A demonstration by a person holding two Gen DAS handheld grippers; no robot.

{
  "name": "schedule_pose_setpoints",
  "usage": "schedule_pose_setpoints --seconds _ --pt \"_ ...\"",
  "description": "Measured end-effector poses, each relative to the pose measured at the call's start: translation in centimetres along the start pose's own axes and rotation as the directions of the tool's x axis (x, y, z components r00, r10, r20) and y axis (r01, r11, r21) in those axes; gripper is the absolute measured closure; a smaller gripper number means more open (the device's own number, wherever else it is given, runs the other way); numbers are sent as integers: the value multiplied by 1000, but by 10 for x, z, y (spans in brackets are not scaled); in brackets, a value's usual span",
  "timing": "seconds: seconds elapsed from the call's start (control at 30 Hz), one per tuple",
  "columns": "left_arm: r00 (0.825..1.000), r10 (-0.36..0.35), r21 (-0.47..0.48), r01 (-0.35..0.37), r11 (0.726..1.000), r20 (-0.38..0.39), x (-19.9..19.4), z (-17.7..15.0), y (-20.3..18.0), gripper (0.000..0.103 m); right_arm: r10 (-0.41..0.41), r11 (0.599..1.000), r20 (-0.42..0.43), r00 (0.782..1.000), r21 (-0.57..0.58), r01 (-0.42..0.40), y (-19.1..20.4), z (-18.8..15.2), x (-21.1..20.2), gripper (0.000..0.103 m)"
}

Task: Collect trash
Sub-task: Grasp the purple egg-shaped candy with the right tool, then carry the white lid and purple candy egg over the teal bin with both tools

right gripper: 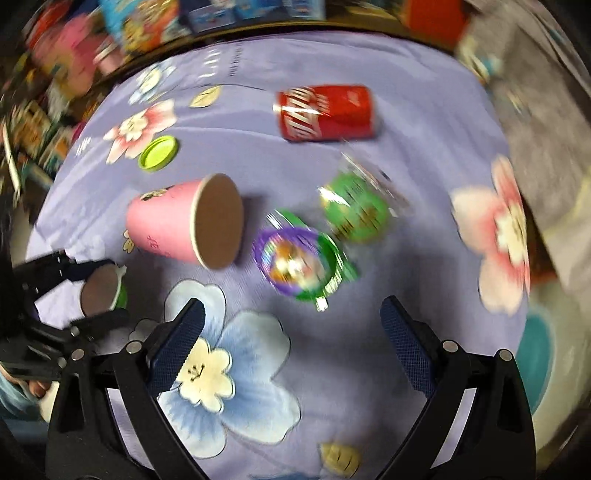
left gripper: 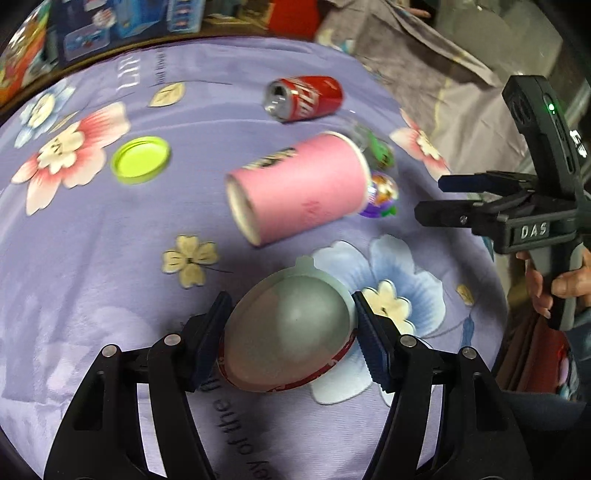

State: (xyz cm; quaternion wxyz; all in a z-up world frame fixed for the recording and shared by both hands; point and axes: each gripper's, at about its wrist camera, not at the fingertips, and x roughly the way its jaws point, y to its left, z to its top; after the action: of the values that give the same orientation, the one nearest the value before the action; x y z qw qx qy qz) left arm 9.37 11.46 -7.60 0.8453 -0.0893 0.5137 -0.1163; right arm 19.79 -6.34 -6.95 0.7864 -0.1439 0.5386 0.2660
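Observation:
My left gripper [left gripper: 290, 325] is shut on a small round tub with a silvery foil lid [left gripper: 291, 332] and a red band, lifted over the purple floral cloth [left gripper: 92, 258]. From the right wrist view the same tub [right gripper: 98, 291] shows between the left fingers at the far left. My right gripper [right gripper: 291, 306] hangs open above a blue flower print, nothing between its fingers; in the left wrist view it [left gripper: 428, 199] stands at the right edge. On the cloth lie a pink paper cup [left gripper: 299, 188] [right gripper: 177, 225] on its side, a red cola can [left gripper: 306, 98] [right gripper: 328, 112], a green lid [left gripper: 140, 158] [right gripper: 159, 153] and shiny wrappers [left gripper: 382, 195] [right gripper: 299, 262].
A second green wrapper [right gripper: 354, 210] lies just beyond the purple one. Grey fabric [left gripper: 424, 74] is bunched past the cloth's right edge. Colourful boxes [left gripper: 92, 29] line the far side. A person's hand [left gripper: 565, 284] grips the right gripper's handle.

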Motion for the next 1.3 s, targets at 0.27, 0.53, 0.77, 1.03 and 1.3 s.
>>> schedule_pose_setpoints --seconds 0.27,0.53,0.77,1.03,1.3 --pt "1000 4 -75 -4 997 2 2 3 19 37 14 991 -7 1000 -133 -15 10 28 25 16" --pt "1000 -2 -94 0 996 -20 14 5 24 36 22 988 -89 996 -153 -35 12 11 51 50" --pt "1000 -13 -80 11 997 -23 19 6 21 36 53 987 -119 991 -143 -70 21 -4 47 50" --pt "1000 -1 -89 -1 996 -23 14 2 22 36 -13 991 -72 997 -133 3 34 -14 44 51" --pt "1000 -12 -32 11 999 -22 5 -4 -11 36 43 996 -16 999 74 -41 -8 -48 5 51"
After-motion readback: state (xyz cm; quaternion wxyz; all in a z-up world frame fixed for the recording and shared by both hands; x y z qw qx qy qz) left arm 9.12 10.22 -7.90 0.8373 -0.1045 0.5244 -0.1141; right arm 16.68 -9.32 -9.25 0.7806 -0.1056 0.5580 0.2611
